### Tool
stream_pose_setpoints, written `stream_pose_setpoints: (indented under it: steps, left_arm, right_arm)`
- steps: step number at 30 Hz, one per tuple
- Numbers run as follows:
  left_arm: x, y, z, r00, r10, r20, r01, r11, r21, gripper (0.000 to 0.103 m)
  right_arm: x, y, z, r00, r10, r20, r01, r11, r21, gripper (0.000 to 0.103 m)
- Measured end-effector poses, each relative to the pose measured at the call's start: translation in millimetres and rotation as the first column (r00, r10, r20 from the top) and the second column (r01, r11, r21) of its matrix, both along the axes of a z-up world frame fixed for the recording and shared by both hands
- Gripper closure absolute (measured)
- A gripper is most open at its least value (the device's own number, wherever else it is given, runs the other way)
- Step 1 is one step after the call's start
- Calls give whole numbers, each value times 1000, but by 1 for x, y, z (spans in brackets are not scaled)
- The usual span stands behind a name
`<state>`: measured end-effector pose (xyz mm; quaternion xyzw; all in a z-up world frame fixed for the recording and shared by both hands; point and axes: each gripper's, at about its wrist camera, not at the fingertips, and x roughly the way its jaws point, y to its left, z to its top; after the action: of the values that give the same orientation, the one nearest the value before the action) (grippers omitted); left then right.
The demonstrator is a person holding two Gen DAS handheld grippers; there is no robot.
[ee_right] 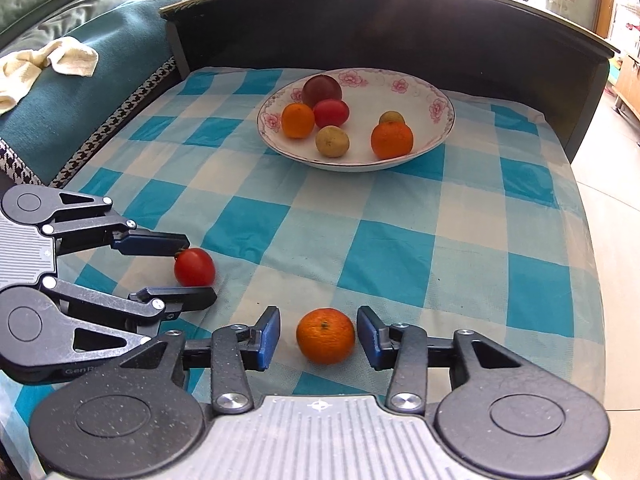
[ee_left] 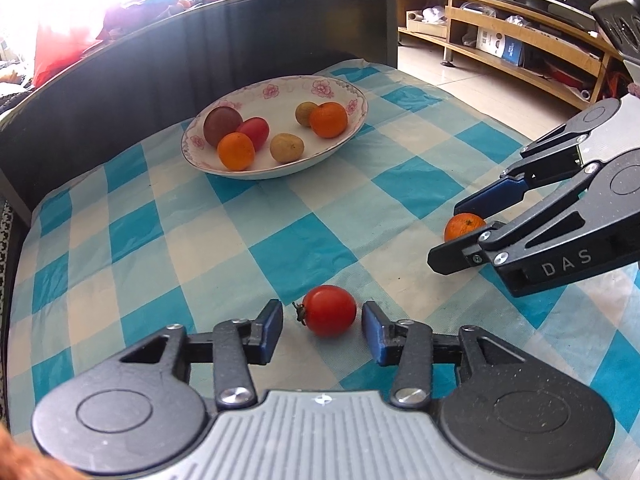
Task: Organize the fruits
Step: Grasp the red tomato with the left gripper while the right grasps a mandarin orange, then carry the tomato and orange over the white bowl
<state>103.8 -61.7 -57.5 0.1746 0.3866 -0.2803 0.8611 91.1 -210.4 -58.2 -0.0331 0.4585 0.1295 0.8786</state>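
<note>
A red tomato (ee_left: 329,310) lies on the checked cloth (ee_left: 208,216) near the bench's front edge, its long axis running across the left wrist view and its green stem end pointing to the left of that view. It sits between the blue pads of the left claw (ee_left: 322,322), which stands released: there is a gap on each side, and neither pad touches the fruit. Just beside it toward the bench's right side, a small orange (ee_right: 325,335) rests stem end up between the pads of the right claw (ee_right: 318,335), also released, with a gap on both sides. Farther back, near the dark raised back edge (ee_right: 400,28), stands a flowered bowl (ee_right: 424,92). It holds two oranges, a red tomato, a dark plum-coloured fruit and two small tan fruits.
</note>
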Motion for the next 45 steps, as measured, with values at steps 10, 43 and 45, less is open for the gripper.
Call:
stream_pose_setpoints:
  steps: [10,43,45]
  left_arm:
    - [0,-4,1,1000,-2,-26,2,1000,-11,64]
    - [82,-34,41,984,125,123,-123,992,-30,65]
    - [86,-35,39,984,130,120,-128,991,-27,65]
  right_arm:
    - [1,0,1,1000,-23,-6,23,1000,-21,77]
    - [77,-7,40,982,-118,145,111,992,59,79]
    - [82,-7,38,982,-124,144,118,992,55,79]
